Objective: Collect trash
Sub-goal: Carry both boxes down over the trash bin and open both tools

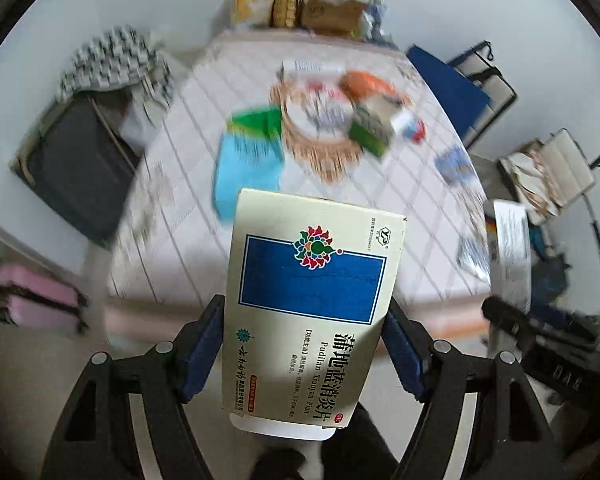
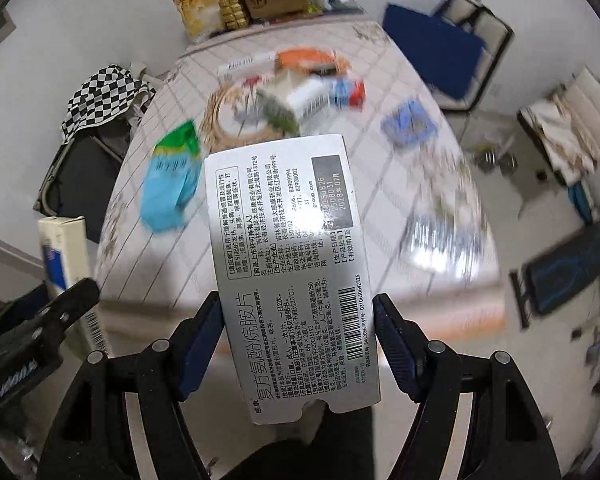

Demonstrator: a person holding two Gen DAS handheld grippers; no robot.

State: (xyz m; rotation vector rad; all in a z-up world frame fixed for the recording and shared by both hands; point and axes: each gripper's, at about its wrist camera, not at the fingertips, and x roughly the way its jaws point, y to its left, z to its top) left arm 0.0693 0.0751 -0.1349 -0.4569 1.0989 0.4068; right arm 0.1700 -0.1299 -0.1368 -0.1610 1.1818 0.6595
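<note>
Left wrist view
Left gripper: pads clamped on both long sides of the cream box, so it's definitely holding it.
Cream box: flat medicine carton with a big blue panel and a flower logo, sticking out toward 12 o'clock from the jaws, held above the table.
Table: grid-pattern cloth, pretty blurry. Woven mat sits about mid-table with a pile of small boxes on its 2 o'clock side.
Blue pack: blue and green, lying just at 9 o'clock of the mat.
Right edge: the grey box shows at 3 o'clock with the other gripper's dark finger under it.

Right wrist view
Right gripper: pads pressed on both sides of the grey box, gripped tight.
Grey box: silver-grey medicine carton, printed text and a barcode facing the camera, pointing to 12 o'clock above the table.
Blue pack: at 10 o'clock of the grey box, on the cloth.
Mat: further back at 11 o'clock, boxes heaped beside it.
Left edge: cream box at 9 o'clock in the other gripper.
</note>
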